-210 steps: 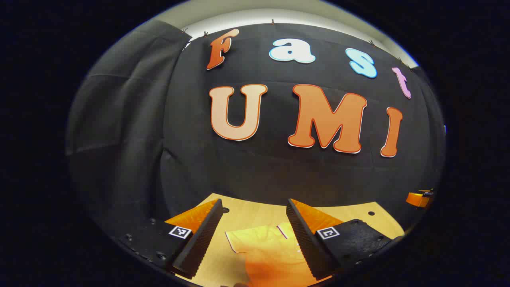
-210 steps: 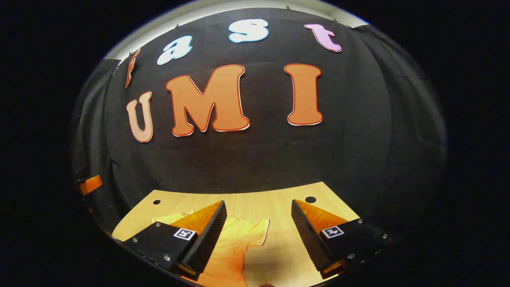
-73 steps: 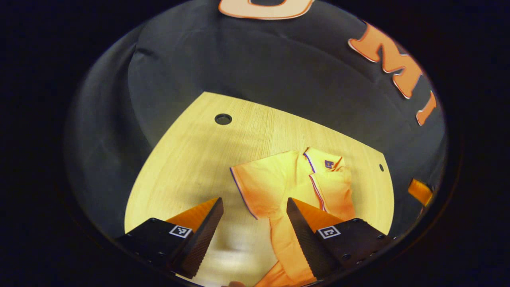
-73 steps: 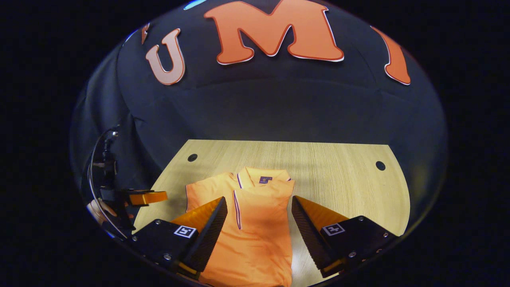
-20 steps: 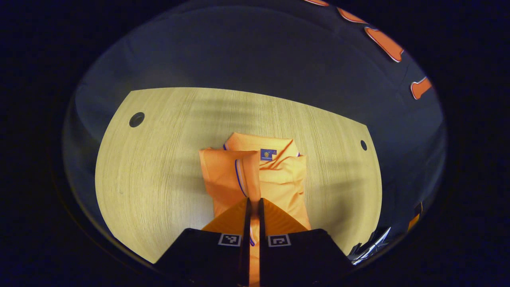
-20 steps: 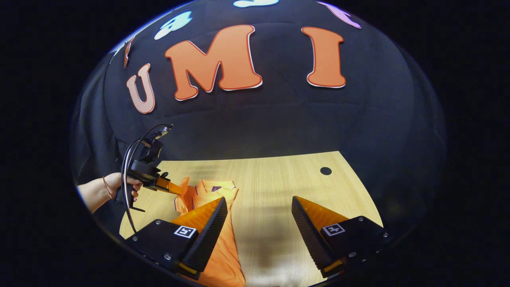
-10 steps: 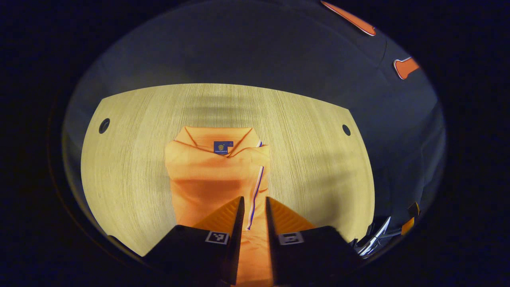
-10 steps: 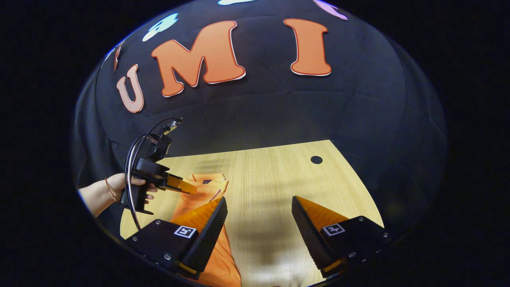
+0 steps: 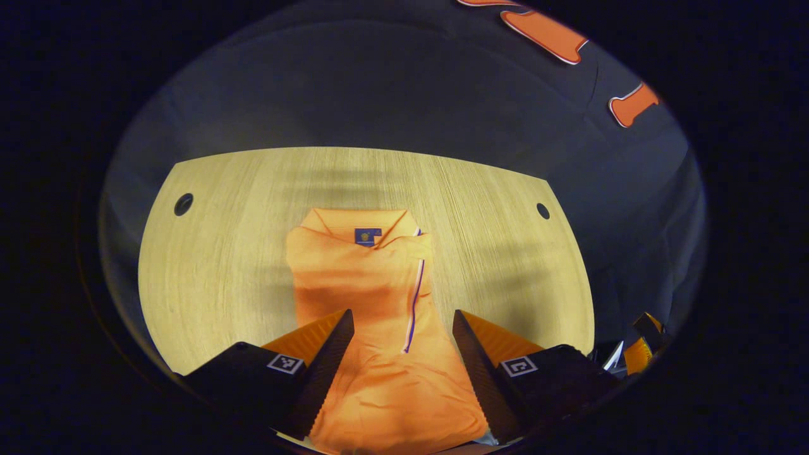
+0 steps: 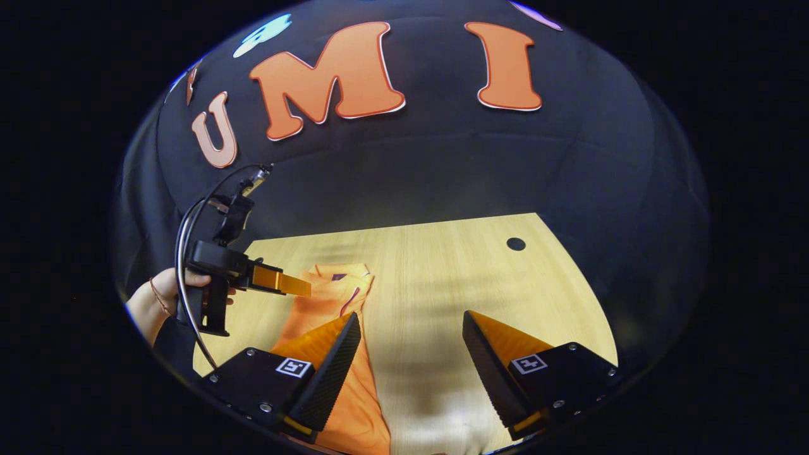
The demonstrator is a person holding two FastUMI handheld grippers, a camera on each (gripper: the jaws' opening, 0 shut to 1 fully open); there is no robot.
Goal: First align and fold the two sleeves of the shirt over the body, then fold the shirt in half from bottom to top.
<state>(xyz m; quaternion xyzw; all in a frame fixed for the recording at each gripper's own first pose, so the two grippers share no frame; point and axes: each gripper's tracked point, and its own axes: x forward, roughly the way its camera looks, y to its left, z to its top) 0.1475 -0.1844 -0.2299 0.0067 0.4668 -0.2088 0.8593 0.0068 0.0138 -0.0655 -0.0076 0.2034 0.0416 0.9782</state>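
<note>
Left gripper view: left claw (image 9: 402, 328) spread wide, holding nothing, poised above the lower half of the shirt (image 9: 373, 297). Shirt lies on the bench (image 9: 221, 253), collar toward the far wall, both sleeves already folded in; a trimmed sleeve edge (image 9: 414, 303) runs down the middle. Risk, as I judge it: lifting the hem for the bottom-to-top fold could drag that loose sleeve layer out of line, since nothing pins it. Bare bench on both sides and beyond the collar.

Right gripper view: right claw (image 10: 411, 347) also spread, empty, over bare wood just right of the shirt (image 10: 328, 297). Left claw (image 10: 297, 287) hovers over the cloth, a hand (image 10: 167, 287) behind it. Near edge close; a hem snagged there could bunch.
</note>
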